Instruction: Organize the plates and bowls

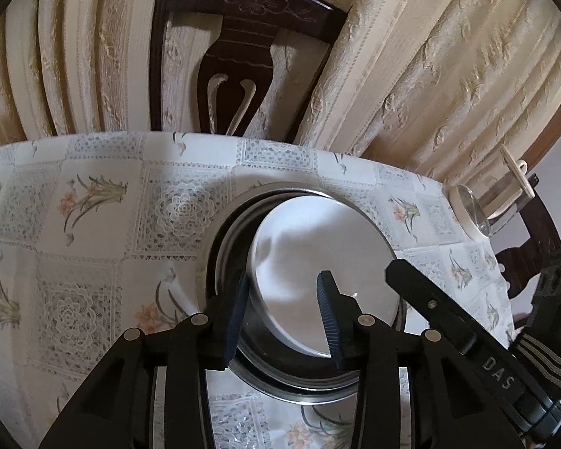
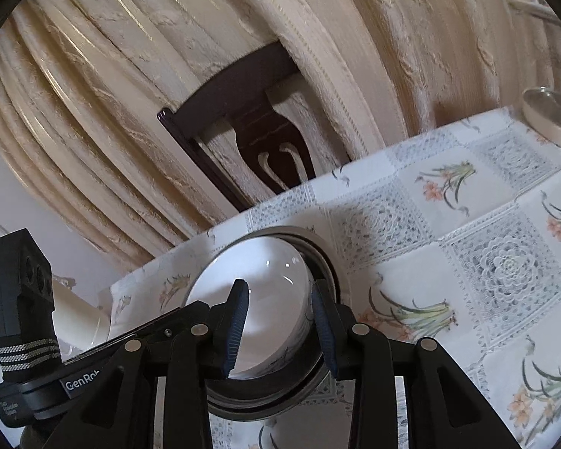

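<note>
A white bowl (image 1: 318,247) leans inside a wider steel dish (image 1: 220,232) on the flowered tablecloth. My left gripper (image 1: 284,318) is open and straddles the bowl's near left rim, one finger outside and the other over the inside. Opposite it, the right gripper's black arm (image 1: 448,318) reaches to the bowl's right edge. In the right wrist view the white bowl (image 2: 243,269) sits in the steel dish (image 2: 250,408). My right gripper (image 2: 280,318) is open around its right wall, with a wide gap between the pads.
The tablecloth (image 1: 93,262) covers a round table. A pale dish with a glass lid (image 2: 553,119) stands near the table's far edge. Behind the table are a dark wooden chair (image 1: 239,56) and cream curtains (image 1: 448,75).
</note>
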`<state>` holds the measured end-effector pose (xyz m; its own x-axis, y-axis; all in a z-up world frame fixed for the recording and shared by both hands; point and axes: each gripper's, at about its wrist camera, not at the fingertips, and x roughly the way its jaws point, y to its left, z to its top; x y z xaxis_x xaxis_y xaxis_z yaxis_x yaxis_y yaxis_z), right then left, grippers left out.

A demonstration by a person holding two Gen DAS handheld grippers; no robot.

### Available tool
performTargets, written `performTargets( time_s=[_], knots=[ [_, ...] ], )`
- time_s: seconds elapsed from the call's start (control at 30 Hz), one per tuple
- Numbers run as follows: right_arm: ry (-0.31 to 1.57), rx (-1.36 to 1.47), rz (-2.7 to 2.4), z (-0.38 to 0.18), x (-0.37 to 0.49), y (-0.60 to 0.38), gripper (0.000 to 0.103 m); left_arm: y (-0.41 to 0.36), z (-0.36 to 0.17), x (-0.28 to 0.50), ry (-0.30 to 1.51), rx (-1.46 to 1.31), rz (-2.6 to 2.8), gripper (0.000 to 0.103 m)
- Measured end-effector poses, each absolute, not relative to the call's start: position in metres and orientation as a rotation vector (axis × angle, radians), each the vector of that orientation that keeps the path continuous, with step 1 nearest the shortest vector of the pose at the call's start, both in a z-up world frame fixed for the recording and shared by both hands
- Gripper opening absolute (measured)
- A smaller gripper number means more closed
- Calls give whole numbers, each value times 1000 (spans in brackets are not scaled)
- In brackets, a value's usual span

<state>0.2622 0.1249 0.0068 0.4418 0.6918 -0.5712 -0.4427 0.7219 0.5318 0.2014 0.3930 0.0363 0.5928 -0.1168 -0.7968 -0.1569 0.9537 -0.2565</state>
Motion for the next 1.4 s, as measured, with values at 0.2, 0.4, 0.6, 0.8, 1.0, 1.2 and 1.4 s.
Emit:
performTargets(
  time_s=[0.2, 0.4, 0.6, 0.8, 1.0, 1.2, 1.4],
  knots=[
    [830, 391, 699, 3, 261, 112, 48, 388, 50, 195, 875, -245, 54, 60],
    [867, 444, 680, -11, 270, 106, 51, 395, 57, 190, 828, -224, 100, 63],
    [882, 448, 683, -17, 272, 108, 58, 408, 44, 193, 852, -278, 124, 63],
    [914, 425, 687, -28, 272, 114, 59, 413, 28, 199, 884, -294, 133, 63],
    [915, 410, 713, -31, 270, 120, 61, 423, 5, 205, 938, -371, 115, 63],
    [925, 409, 739, -34, 271, 121, 61, 423, -1, 209, 946, -391, 82, 62],
    [936, 403, 782, -35, 270, 127, 60, 416, 1, 211, 945, -373, 40, 49]
  ],
)
